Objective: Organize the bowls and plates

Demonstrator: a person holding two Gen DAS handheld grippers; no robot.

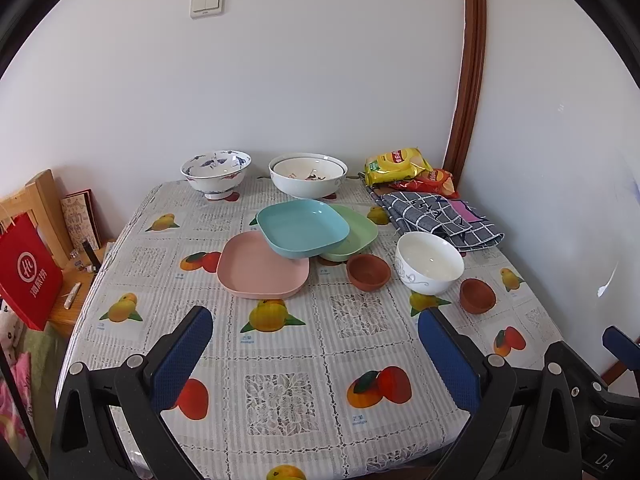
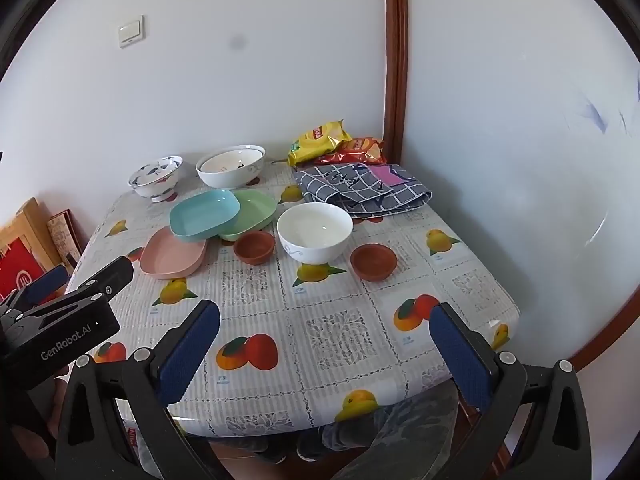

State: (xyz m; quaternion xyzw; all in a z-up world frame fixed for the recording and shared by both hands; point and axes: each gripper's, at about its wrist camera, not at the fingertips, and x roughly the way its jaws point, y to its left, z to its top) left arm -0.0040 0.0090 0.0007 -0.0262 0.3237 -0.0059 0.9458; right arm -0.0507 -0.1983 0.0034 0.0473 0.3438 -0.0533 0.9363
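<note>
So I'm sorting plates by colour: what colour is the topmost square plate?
Light blue plate, overlapping the pink and green ones; clearest in the left wrist view.

Table [image 1: 280, 360] bears plates [image 1: 264, 272], bowls [image 1: 430, 262], snacks [image 1: 396, 164].

Probably home dining corner, fruit-print tablecloth [image 1: 280, 360], snack bags [image 1: 400, 164]
</note>
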